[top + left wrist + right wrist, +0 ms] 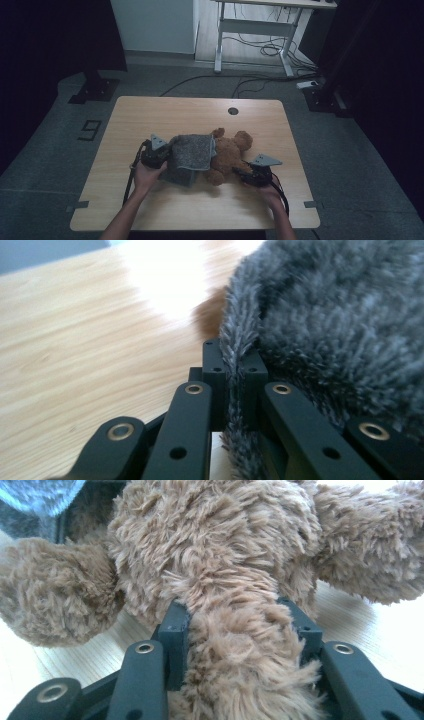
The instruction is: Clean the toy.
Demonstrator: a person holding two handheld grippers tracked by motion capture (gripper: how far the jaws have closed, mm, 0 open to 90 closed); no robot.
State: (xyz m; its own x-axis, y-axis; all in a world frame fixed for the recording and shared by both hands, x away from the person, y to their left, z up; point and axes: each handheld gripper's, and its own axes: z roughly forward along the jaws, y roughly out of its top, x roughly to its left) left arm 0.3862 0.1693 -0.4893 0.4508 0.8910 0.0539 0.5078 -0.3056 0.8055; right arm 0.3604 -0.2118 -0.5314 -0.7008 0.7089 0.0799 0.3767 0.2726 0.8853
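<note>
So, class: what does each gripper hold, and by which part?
Left gripper pinches the grey cloth by its edge; right gripper clamps the teddy bear by a limb.

One brown teddy bear [231, 155], one grey fluffy cloth [192, 152], two grippers and one wooden table [165, 112].

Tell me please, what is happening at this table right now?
A person is working on a wooden table with tongs in each hand. The left tongs are shut on the edge of a grey fluffy cloth, which lies over part of a brown teddy bear. The right tongs are clamped on one of the bear's limbs, holding it. The bear lies on the table, partly covered, with its head and one side showing.
</note>
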